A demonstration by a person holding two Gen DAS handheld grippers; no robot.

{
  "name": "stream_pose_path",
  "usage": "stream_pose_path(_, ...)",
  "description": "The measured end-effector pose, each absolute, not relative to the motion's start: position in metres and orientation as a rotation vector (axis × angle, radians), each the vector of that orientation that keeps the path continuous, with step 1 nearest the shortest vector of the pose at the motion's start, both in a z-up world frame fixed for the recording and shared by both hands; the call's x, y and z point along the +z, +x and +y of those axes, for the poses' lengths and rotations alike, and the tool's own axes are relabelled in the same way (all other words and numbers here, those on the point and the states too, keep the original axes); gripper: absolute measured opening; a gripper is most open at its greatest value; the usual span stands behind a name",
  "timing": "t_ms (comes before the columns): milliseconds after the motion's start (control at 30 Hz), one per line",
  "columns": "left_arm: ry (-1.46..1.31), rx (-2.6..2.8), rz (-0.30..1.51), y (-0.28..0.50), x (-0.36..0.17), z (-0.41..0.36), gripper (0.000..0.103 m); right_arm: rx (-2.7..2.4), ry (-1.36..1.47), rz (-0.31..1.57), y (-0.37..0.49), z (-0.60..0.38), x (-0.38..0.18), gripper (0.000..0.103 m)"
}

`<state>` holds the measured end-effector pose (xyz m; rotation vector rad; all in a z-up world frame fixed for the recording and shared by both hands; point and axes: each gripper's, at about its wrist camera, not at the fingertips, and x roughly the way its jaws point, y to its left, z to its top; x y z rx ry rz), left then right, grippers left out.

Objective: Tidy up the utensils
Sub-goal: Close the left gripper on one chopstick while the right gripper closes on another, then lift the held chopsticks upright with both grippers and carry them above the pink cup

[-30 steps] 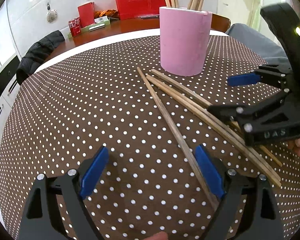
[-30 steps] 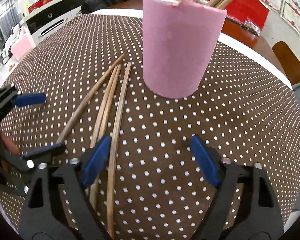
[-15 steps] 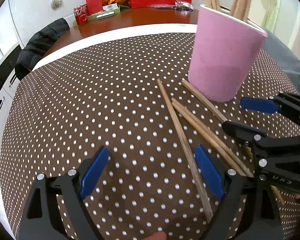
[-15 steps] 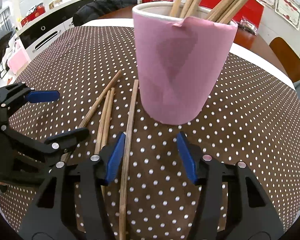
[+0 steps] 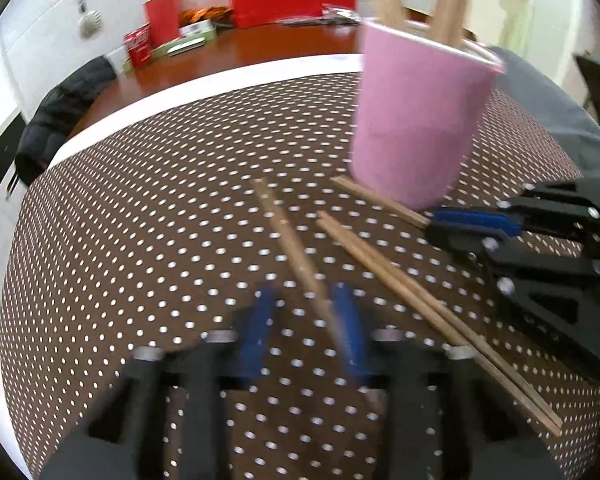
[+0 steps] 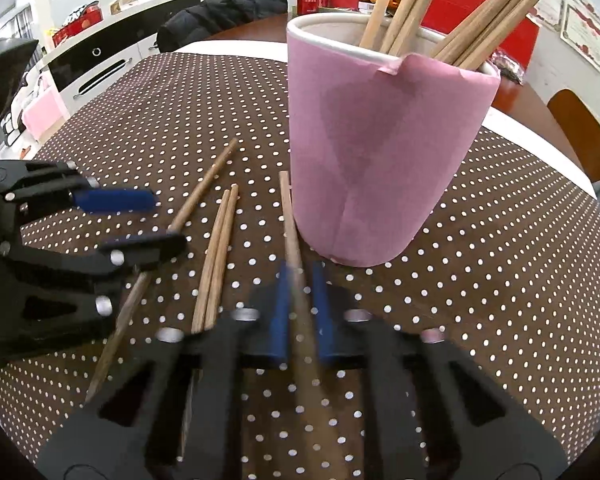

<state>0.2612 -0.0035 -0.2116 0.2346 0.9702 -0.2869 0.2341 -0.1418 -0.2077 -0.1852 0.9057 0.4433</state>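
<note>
Four loose chopsticks lay on the dotted tabletop (image 6: 500,280) beside the pink cup (image 6: 380,152), which already held a bundle upright. The left gripper (image 5: 304,324) was closing around the leftmost chopstick (image 5: 284,232), its blue pads blurred and not clearly pressing yet. The right gripper (image 6: 300,312) had come nearly shut on the chopstick nearest the cup (image 6: 288,216), pinching it along its lower half. A pair of chopsticks (image 6: 216,256) rested untouched between them. These were thin, stiff, smooth wooden sticks, light and likely to roll or pivot in a narrow pinch. Holding nearer the middle would probably steady each for tipping into the cup.
</note>
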Motion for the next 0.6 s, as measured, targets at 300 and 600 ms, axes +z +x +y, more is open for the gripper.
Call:
stream_pose_path(300,0.186,-0.273,0.948,0.25,-0.209,0.005,0.006,0.508,-0.093,0.892,0.22,-0.164,-0.198,0.006)
stream_pose_path(600,0.113,-0.266,0.856,0.229,-0.183,0.013,0.006,0.528,-0.022,0.864,0.21,-0.176,-0.192,0.007)
